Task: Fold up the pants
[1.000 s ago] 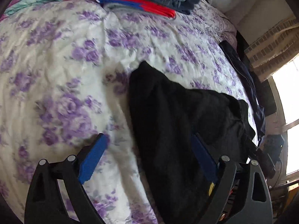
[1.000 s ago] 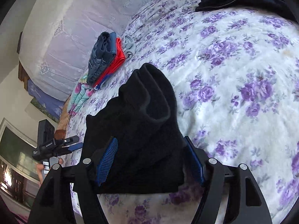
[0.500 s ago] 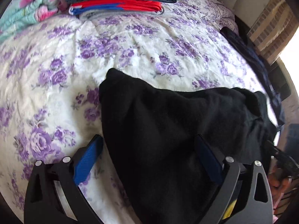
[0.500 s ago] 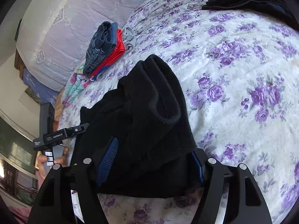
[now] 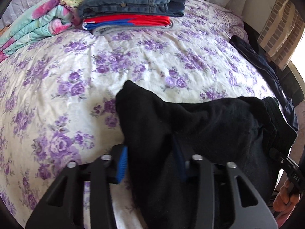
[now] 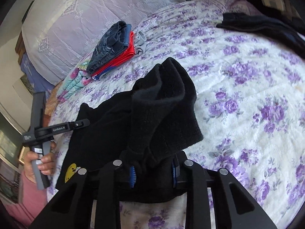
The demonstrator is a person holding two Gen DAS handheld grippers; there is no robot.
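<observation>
Both grippers pinch the black pants on the bed.

The left gripper (image 5: 150,164) and right gripper (image 6: 153,173) each have their jaws clamped on folds of the black pants (image 6: 152,114), which lie bunched on the floral bedspread (image 6: 247,80); a stack of folded clothes (image 5: 131,9) sits well apart.

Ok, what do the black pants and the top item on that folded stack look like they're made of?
Black pants: apparently fleece or a soft knit, with a matte, fuzzy nap and thick rounded folds. Top of the folded stack: blue denim, showing stitched seams and faded wear.
</observation>
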